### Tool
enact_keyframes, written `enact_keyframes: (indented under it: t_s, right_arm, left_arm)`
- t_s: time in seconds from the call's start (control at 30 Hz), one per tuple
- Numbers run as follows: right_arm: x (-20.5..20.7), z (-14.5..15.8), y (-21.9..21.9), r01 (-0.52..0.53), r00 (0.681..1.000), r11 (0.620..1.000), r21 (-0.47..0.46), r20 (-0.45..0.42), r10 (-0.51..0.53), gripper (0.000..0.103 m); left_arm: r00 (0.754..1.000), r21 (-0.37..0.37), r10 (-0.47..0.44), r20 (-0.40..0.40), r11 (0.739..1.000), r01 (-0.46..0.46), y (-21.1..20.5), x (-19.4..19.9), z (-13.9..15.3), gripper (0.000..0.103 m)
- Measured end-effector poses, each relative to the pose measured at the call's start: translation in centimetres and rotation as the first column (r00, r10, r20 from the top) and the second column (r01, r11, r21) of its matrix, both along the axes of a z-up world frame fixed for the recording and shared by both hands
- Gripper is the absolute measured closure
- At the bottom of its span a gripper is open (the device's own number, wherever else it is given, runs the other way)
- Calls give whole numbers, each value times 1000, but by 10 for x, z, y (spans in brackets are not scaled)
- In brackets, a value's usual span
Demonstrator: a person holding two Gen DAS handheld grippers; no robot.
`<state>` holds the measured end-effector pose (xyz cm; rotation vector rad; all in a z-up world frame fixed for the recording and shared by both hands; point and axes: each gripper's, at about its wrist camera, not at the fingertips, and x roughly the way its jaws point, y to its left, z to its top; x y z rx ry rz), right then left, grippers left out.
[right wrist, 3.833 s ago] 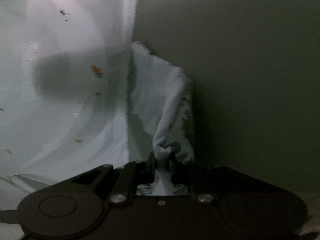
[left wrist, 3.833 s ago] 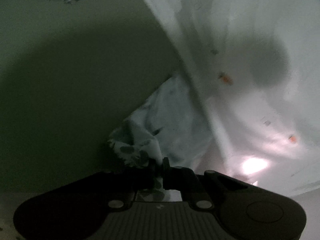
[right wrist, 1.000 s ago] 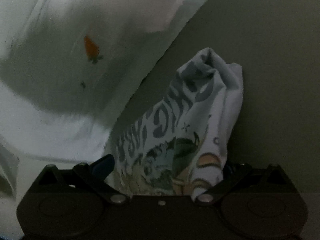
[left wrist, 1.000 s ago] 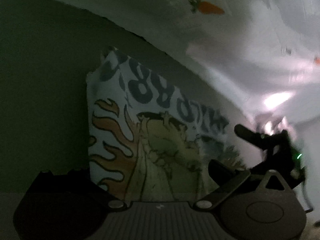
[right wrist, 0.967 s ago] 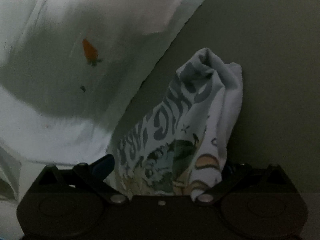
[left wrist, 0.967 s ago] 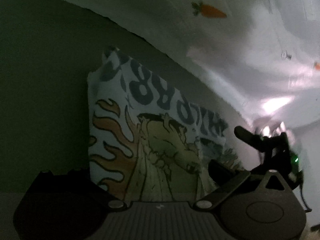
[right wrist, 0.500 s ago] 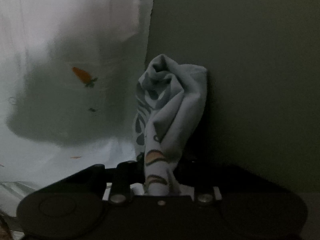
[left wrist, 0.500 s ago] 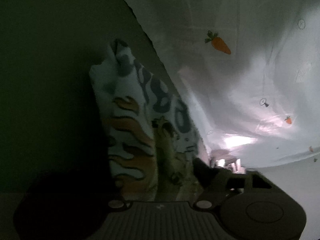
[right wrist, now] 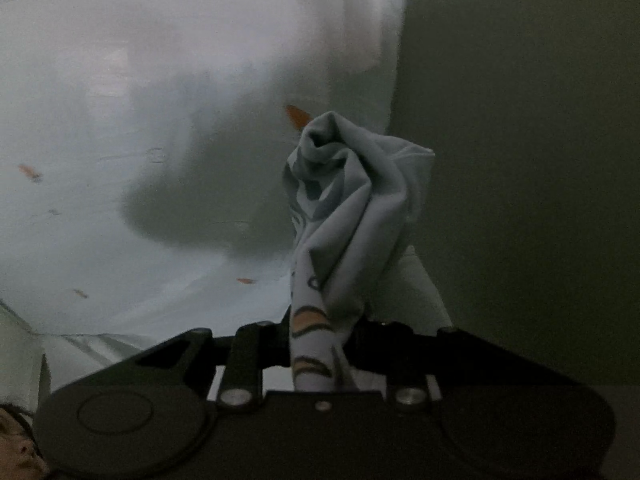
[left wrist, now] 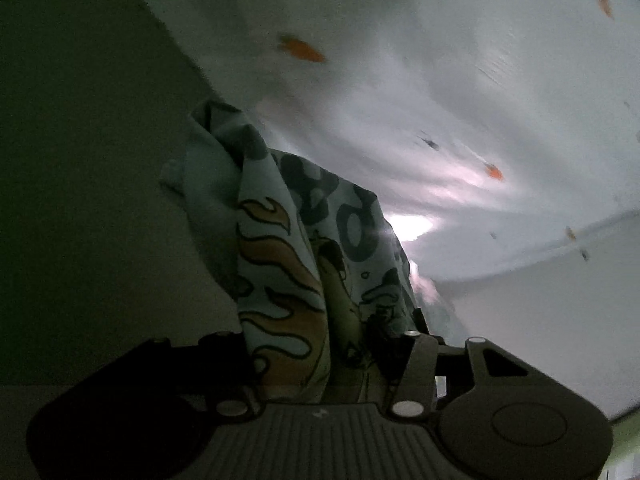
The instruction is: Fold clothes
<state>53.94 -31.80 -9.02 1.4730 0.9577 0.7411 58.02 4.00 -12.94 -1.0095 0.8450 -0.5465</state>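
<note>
So right at your left gripper (left wrist: 320,344) the shirt (left wrist: 296,280) is bunched between the jaws, and they're closed down on it. You can see the flame print and a bit of the green figure packed in the gap, with the fabric running straight out ahead of the fingers. Further out it twists into a crumpled top, with the big dark letters showing on the side toward your right. It looks lifted rather than lying flat, though the frame is dim, so I wouldn't swear to how much of it hangs free.

Same deal on your right gripper (right wrist: 320,340): jaws pinched narrow on a rolled strip of the shirt (right wrist: 352,216), orange stripes showing right at the grip. Ahead of the fingers the cloth opens into a loose, folded wad, mostly plain pale fabric from this side.

Past the shirt, you've got the sheet (left wrist: 440,100) with little carrot prints. It fills the space ahead and to the right of your left gripper, and ahead and to the left of your right one (right wrist: 140,120). It's blurry in both views. The wall (right wrist: 520,160) takes up the rest, dark olive and plain.
</note>
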Motion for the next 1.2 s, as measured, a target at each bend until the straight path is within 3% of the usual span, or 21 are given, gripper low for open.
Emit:
enact_keyframes:
  t_s: [0.3,0.57,0.67,0.8,0.97,1.2]
  right_arm:
    - [-95,50,-97,149,979,986,80,132,-159,77]
    - [-130,73,-209,204,943,971,128,240,-230,77]
    - [-120,85,-263,207,934,972,107,275,-229,77]
    - [-96,115,-341,205,917,978,27,343,-201,77]
    - [-59,158,-429,231,883,971,-64,432,-182,77]
    - [-15,212,-530,266,836,950,-163,529,-144,78]
  left_arm:
    - [976,50,-147,161,989,140,-85,-59,62,50]
    - [940,81,-220,260,975,206,-204,-86,95,50]
    - [937,69,-223,269,975,212,-264,-87,99,50]
    - [914,81,-259,312,966,246,-351,-78,111,50]
    - [905,17,-242,349,968,252,-449,-48,126,50]
    - [866,46,-257,428,964,263,-556,-1,157,50]
